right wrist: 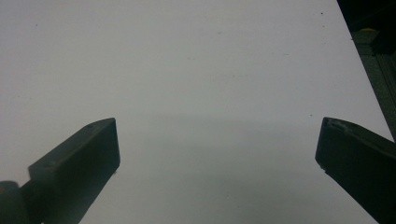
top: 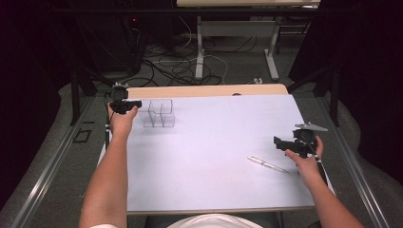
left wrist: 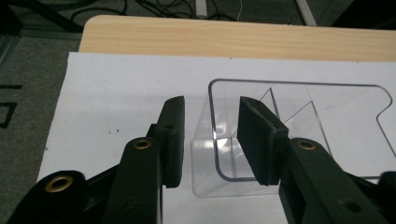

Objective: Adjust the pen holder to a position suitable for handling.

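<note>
Near edge: person's forearms come in from below, one gripper per hand. Surface is a white sheet covering a light wood tabletop; the wood shows as a strip along the far edge.

Right gripper sits low at the right side of the sheet, jaws spread wide, nothing between them, just bare white sheet. A slim silver pen lies flat near it, toward the person's side, apart from the jaws.

Left gripper is at the sheet's far-left corner. A clear plastic divided box stands upright there; the jaws straddle its near-left wall, one pad outside, one inside. Gap visible both sides, pads not pressing.

Beyond the table: grey floor, tangled black and white cables, white legs of a second desk, dark curtains either side.
</note>
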The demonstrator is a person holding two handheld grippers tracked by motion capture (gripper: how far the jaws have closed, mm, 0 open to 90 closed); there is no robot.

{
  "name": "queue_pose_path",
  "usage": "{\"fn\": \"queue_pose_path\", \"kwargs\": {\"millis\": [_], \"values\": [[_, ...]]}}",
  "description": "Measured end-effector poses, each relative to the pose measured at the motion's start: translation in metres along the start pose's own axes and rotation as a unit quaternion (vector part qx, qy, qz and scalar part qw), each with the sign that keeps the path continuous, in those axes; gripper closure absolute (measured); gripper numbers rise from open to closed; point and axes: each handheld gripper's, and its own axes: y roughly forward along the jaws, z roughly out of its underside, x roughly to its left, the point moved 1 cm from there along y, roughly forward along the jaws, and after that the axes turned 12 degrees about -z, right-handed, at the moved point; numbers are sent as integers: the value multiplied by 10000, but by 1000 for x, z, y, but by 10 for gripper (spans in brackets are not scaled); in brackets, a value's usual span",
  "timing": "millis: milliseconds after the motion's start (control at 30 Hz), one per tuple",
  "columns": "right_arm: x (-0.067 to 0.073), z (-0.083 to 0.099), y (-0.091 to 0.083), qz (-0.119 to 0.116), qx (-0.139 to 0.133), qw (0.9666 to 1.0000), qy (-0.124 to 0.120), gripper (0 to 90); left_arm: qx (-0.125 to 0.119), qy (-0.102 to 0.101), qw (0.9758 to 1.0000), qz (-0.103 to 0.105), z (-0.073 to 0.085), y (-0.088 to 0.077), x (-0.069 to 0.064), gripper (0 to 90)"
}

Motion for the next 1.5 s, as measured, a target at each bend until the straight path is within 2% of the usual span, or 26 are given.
{"fn": "queue_pose_path", "kwargs": {"millis": [167, 233, 300, 467, 633, 667, 800, 967, 1067, 1167, 1200, 1367, 1467, 1500], "values": [[-1, 0, 0, -11, 7, 10000, -18, 0, 113, 118, 9999, -28, 1, 1, -3, 675], [-1, 0, 1, -11, 11, 10000, 18, 0, 160, 53, 9999, -4, 1, 2, -4, 700], [0, 0, 1, -21, 28, 10000, 41, 0, 210, 75, 9997, -14, 1, 2, -5, 712], [0, 1, 1, -34, 29, 10000, 3, 0, 384, 266, 9988, -168, 4, 3, -4, 736], [0, 1, 1, -54, 42, 10000, 35, 0, 408, 234, 9988, -98, 4, 3, -5, 792], [0, 1, 1, -62, 44, 10000, 26, 0, 393, 314, 9986, -132, 4, 3, -7, 807], [0, 1, 2, -78, 68, 9999, -9, 0, 423, 368, 9983, -158, 4, 3, -9, 846], [0, 1, 1, -88, 67, 9999, -11, 0, 462, 274, 9983, -215, 5, 1, -9, 881], [0, 1, 2, -87, 68, 9999, -20, 0, 433, 294, 9983, -262, 5, 1, -10, 887], [-1, 1, 2, -83, 69, 9999, -39, 0, 467, 227, 9983, -270, 5, 0, -10, 889], [-1, 1, 2, -95, 66, 9999, -45, 0, 478, 132, 9984, -282, 5, -1, -11, 889], [0, 1, 2, -91, 72, 9999, -9, 0, 551, 71, 9981, -257, 6, -3, -10, 889], [0, 1, 1, -83, 68, 9999, -7, 0, 599, 116, 9979, -224, 8, -5, -10, 888], [0, 1, 1, -84, 69, 9999, -7, 0, 587, -26, 9981, -198, 11, -8, -10, 888]]}}
